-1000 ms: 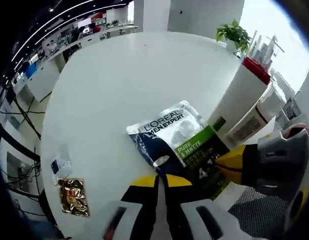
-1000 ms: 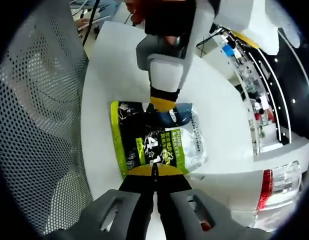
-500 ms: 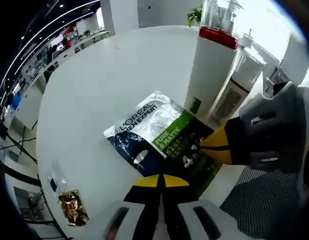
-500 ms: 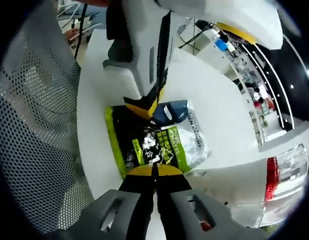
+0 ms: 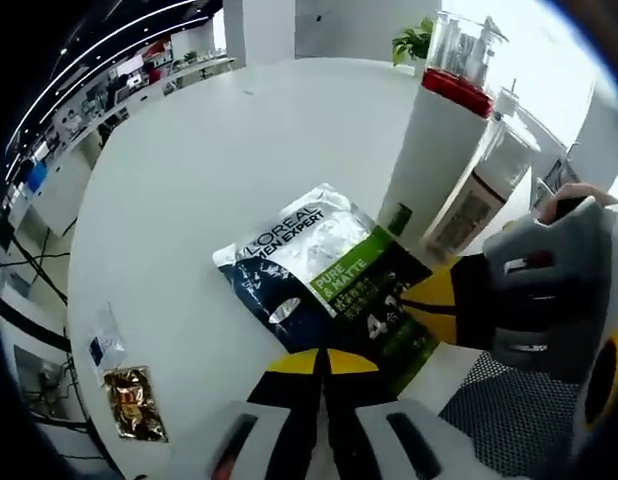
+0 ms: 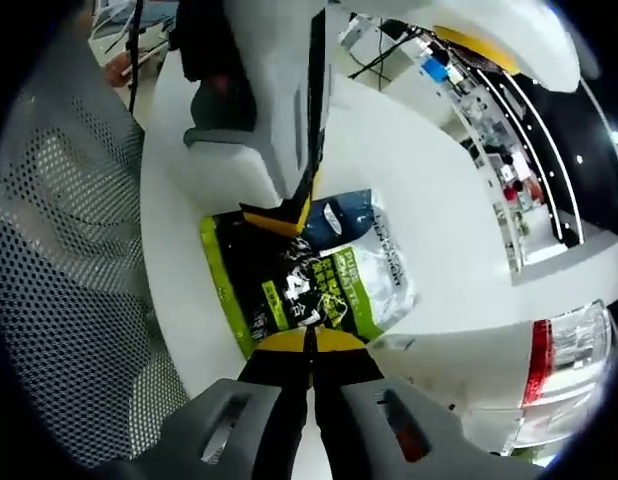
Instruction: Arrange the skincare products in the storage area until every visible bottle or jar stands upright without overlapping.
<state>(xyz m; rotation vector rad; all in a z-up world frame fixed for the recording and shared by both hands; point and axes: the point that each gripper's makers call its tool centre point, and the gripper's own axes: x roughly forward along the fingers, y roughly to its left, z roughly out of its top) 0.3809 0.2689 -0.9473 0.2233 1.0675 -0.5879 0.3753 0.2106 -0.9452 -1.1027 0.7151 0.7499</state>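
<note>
At the bottom centre of the left gripper view, the left gripper (image 5: pixel 324 362) is seen with its jaws pressed together on the near edge of a flat skincare pouch (image 5: pixel 324 290). In the right gripper view, the right gripper (image 6: pixel 311 345) is likewise clamped on the pouch's opposite edge. The pouch is lying flat on the white table (image 5: pixel 219 160) at mid-frame, so it has yet to be stood up. Behind it, at upper right, two tall bottles (image 5: pixel 444 160) are already upright. Two small sachets (image 5: pixel 129 400) lie at lower left. A mesh chair (image 6: pixel 59 260) and an office are seen beyond.
</note>
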